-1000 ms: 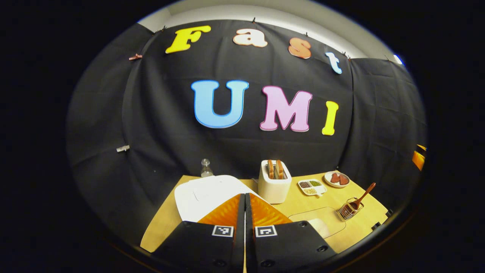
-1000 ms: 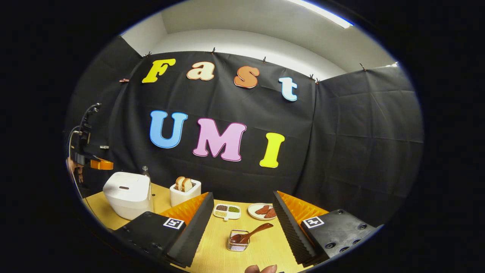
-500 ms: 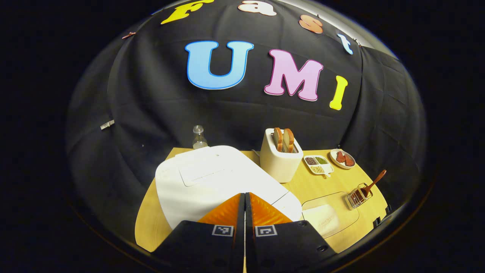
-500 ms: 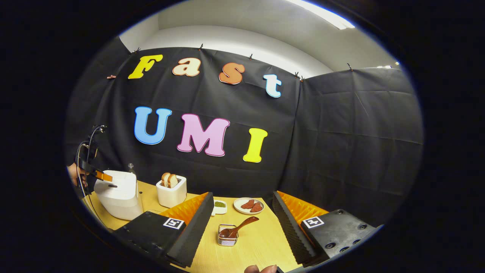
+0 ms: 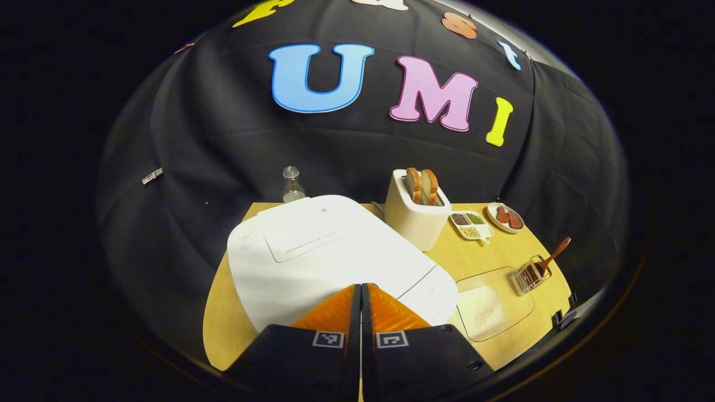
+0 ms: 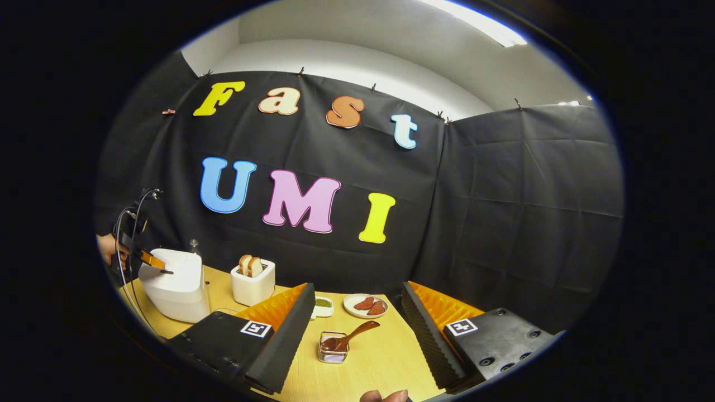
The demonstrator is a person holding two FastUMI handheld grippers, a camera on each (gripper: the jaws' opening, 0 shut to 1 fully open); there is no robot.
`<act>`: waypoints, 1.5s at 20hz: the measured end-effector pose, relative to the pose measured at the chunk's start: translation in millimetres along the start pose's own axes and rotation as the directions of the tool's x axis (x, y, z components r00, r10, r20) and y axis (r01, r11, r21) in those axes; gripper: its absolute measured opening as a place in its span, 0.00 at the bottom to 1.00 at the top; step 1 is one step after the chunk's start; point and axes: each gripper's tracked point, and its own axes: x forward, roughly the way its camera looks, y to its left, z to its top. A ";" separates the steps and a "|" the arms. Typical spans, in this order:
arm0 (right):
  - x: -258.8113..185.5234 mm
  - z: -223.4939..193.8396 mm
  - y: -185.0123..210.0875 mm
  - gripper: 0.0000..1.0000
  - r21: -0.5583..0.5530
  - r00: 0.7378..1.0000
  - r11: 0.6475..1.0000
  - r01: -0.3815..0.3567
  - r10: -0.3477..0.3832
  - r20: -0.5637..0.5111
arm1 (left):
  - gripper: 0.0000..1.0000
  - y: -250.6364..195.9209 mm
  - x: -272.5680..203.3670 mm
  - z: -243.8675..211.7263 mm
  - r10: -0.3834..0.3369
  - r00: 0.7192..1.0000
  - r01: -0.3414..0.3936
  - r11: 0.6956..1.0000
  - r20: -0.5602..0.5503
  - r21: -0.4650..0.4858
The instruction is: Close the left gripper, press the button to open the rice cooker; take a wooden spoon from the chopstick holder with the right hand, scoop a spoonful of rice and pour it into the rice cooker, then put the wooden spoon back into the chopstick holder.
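The white rice cooker (image 5: pixel 324 257) stands with its lid down, right under my left gripper (image 5: pixel 360 287), which is shut with nothing between its fingers. In the right gripper view, that left gripper (image 6: pixel 155 262) slants down onto the top front of the rice cooker (image 6: pixel 173 287), held by a hand (image 6: pixel 106 248). A wooden spoon (image 6: pixel 352 336) leans in the wire chopstick holder (image 6: pixel 333 352), just ahead of my right gripper (image 6: pixel 357 290), which hangs open and empty above the table. A clear container of rice (image 5: pixel 491 301) sits beside the cooker, near the chopstick holder (image 5: pixel 532 274).
A white toaster (image 5: pixel 416 215) with two bread slices stands behind the cooker, next to a small bottle (image 5: pixel 291 187). A divided dish (image 5: pixel 471 224) of grains and a plate (image 5: pixel 505 216) with red pieces lie at the back right. The wooden table (image 6: pixel 385 357) ends near the holder.
My left gripper has dropped forward and down onto the cooker's lid, staying shut. The right gripper has barely shifted and stays open.
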 end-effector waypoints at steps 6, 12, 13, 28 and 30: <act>-4.1 2.3 3.0 0.97 -0.017 1.000 1.000 -0.008 0.008 0.006 | 0.07 2.1 12.3 -2.3 -0.002 1.000 0.002 1.000 -0.012 -0.026; -8.1 -7.3 -0.2 0.97 -0.030 1.000 1.000 0.007 -0.008 -0.019 | 0.07 8.0 25.1 -4.2 -0.007 1.000 0.007 1.000 -0.025 -0.026; -8.0 -7.3 -0.2 0.97 -0.027 1.000 1.000 0.009 -0.010 -0.019 | 0.07 8.5 24.3 -6.1 -0.007 0.999 0.006 1.000 -0.034 -0.017; -6.9 -27.3 -11.0 0.97 0.013 0.997 0.998 0.057 -0.056 -0.059 | 0.07 15.0 -38.0 105.3 0.104 0.925 -0.170 0.973 0.366 0.154; -8.1 -33.9 -14.4 0.97 0.020 0.996 0.998 0.062 -0.060 -0.073 | 0.07 6.6 -66.1 134.5 0.096 0.874 -0.197 0.966 0.476 0.165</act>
